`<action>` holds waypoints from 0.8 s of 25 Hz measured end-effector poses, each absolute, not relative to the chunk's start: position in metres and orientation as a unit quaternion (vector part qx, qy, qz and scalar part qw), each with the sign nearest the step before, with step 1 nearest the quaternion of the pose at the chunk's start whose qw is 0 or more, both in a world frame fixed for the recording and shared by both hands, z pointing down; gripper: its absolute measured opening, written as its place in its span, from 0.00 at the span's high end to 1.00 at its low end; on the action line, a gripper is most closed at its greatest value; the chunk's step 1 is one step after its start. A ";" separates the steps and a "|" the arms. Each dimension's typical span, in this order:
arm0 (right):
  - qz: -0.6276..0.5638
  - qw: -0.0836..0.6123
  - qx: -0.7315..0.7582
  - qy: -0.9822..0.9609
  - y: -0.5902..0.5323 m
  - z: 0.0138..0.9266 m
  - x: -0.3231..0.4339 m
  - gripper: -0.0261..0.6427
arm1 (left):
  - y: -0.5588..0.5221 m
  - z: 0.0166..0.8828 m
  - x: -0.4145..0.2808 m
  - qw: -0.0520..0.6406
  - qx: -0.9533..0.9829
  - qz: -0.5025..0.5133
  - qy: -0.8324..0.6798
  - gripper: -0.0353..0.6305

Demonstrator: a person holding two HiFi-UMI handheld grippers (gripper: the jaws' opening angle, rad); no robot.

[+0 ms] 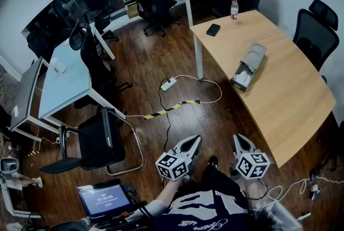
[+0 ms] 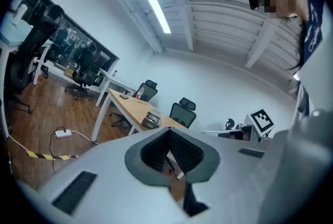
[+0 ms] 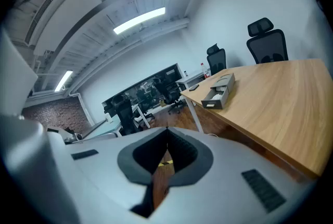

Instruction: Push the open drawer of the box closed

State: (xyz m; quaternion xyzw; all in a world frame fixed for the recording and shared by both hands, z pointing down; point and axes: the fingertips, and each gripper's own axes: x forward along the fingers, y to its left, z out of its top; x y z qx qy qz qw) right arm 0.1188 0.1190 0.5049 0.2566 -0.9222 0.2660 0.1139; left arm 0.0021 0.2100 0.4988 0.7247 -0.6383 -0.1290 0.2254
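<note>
A grey box lies on the curved wooden table at the right in the head view. Its drawer is pulled out toward me and holds something white. Both grippers hang low over the wooden floor, well short of the table. My left gripper and right gripper both have their jaws together with nothing in them. The left gripper view shows the box far off above the closed tips. In the right gripper view the box lies on the table beyond the closed tips.
A bottle and a phone lie at the table's far end. Black office chairs stand behind it. On the floor are a power strip, cables and striped tape. A chair and a white desk stand left.
</note>
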 end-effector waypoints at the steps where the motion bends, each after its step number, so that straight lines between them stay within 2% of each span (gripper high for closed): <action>1: 0.265 0.114 0.256 -0.923 0.105 0.503 0.116 0.98 | 0.197 0.496 -0.002 0.224 0.723 -0.134 -0.640 0.94; 11: 0.264 0.122 0.233 -0.928 -0.010 0.511 0.086 0.98 | 0.078 0.488 -0.023 0.213 0.727 -0.139 -0.638 0.94; 20: 0.295 0.140 0.214 -0.921 -0.039 0.543 0.066 0.98 | 0.042 0.498 -0.035 0.229 0.726 -0.111 -0.639 0.94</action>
